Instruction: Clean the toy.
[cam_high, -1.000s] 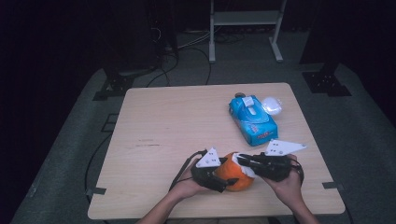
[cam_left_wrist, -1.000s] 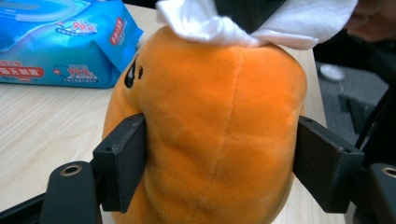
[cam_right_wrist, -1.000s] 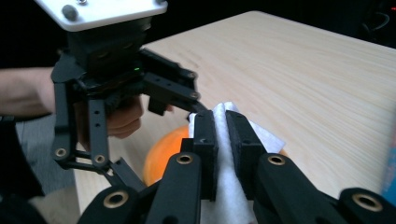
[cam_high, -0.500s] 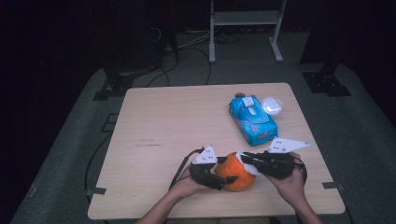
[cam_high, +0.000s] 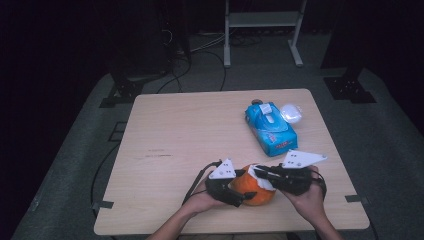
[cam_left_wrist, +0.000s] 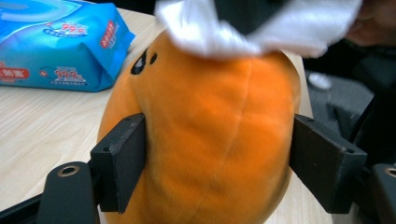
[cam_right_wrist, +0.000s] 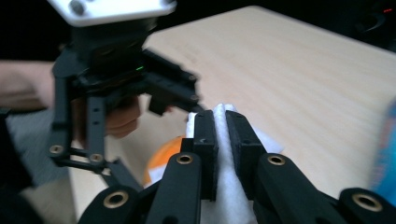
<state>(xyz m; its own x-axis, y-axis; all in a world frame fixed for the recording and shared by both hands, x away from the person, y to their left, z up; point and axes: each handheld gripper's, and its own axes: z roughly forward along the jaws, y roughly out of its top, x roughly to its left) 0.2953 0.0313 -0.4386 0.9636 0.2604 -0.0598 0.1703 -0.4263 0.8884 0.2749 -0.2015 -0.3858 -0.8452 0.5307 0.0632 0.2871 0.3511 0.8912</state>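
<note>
An orange plush toy (cam_high: 254, 191) (cam_left_wrist: 219, 126) stands near the table's front edge. My left gripper (cam_high: 239, 194) (cam_left_wrist: 222, 158) is shut on it, one black pad (cam_left_wrist: 122, 163) pressing into each side. Its jaws have just been opening a little, with the toy still between them. My right gripper (cam_high: 261, 174) (cam_right_wrist: 220, 126) is shut on a white wipe (cam_right_wrist: 225, 191) (cam_left_wrist: 210, 32), which it holds against the top of the toy. The right gripper view also has the left gripper (cam_right_wrist: 116, 88) and a bit of the orange toy (cam_right_wrist: 161, 158) beyond the wipe.
A blue pack of wet wipes (cam_high: 271, 129) (cam_left_wrist: 56, 46) lies at the table's back right, with a white round lid-like object (cam_high: 291, 113) beside it. The wooden table (cam_high: 190, 130) stretches bare to the left. Cables and stands are on the floor behind.
Both hands have stayed almost in place. The right gripper with the wipe has shifted slightly over the toy's top.
</note>
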